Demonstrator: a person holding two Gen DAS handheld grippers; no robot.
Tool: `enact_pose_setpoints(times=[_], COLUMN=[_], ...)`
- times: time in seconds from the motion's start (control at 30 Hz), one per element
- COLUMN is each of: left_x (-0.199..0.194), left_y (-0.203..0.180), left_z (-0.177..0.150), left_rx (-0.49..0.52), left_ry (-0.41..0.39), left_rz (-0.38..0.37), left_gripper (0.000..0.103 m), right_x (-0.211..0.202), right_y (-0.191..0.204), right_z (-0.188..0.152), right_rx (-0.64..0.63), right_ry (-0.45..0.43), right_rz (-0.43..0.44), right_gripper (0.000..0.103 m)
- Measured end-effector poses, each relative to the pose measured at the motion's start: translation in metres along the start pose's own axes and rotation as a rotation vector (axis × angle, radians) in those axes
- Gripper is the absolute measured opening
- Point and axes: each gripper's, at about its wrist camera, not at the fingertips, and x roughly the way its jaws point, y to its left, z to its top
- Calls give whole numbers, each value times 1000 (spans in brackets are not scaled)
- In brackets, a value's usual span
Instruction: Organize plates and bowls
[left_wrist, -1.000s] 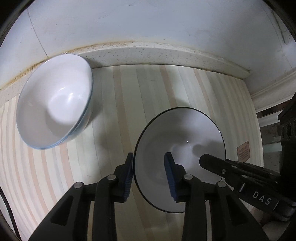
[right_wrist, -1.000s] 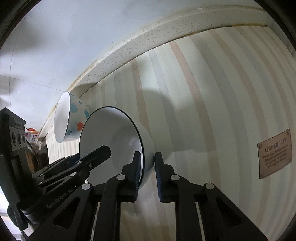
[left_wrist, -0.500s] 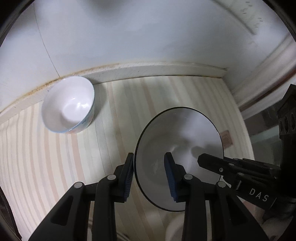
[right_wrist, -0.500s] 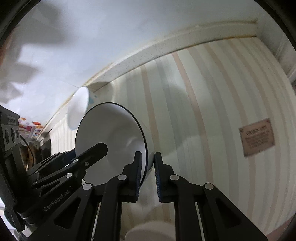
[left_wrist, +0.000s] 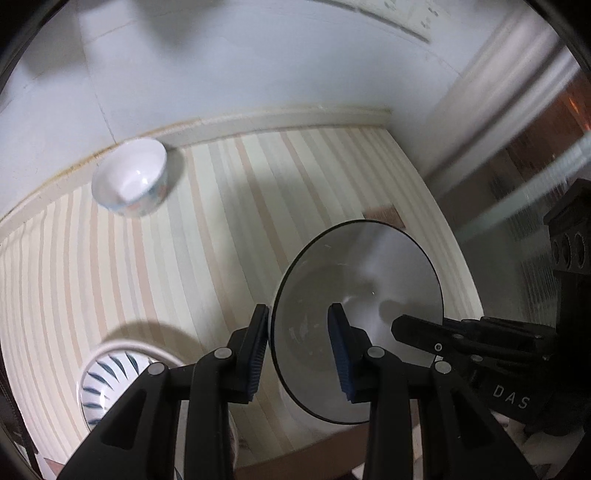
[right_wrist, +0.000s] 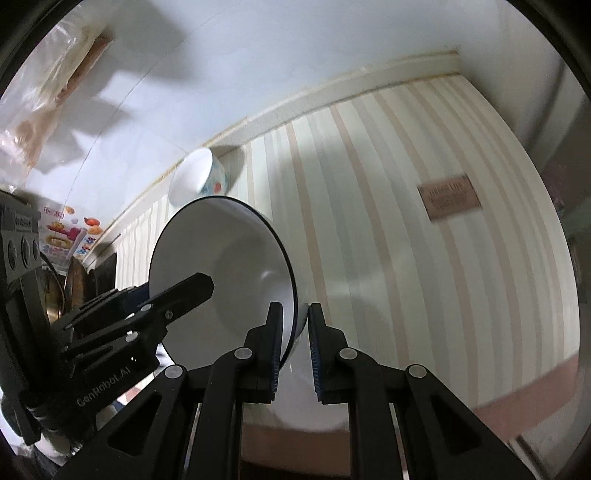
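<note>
Both grippers have lifted the dark-rimmed bowl (left_wrist: 356, 321) higher off the striped mat (left_wrist: 207, 236). Left gripper (left_wrist: 299, 350) & right gripper (right_wrist: 295, 345) each clamp its rim; small bowl (left_wrist: 129, 182) sits far back by wall.

On my right gripper (left_wrist: 476, 363), seen from my left wrist, white letters read "DAS". On my left gripper (right_wrist: 122, 343), seen from my right wrist, the side reads "GenRobot.AI". The brown label (right_wrist: 448, 197) on the striped tabletop (right_wrist: 388, 240) carries print too blurred to read.

Three bowls (left_wrist: 356, 321) (left_wrist: 129, 181) (left_wrist: 107, 384) (one patterned), two grippers (left_wrist: 299, 350) (right_wrist: 293, 347).
</note>
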Motion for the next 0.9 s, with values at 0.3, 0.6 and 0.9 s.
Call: enact_pose_setpoints(times=[0.3,0.6,0.9], left_x=[32,52,63], left_y=[-8,-12,-8], left_z=[-36,-57,-62], left_rx=[38,56,77], left_ry=[99,120,142], left_rz=[0,44,66], left_gripper=[30,30,30], right_x=[13,35,46], right_y=[-27,-38,-38], right_z=[-57,-73,-71], right_rx=[59,74,69], right_ry=[74,119,144], right_rz=[-17,-35,-50], right_gripper=[15,16,16])
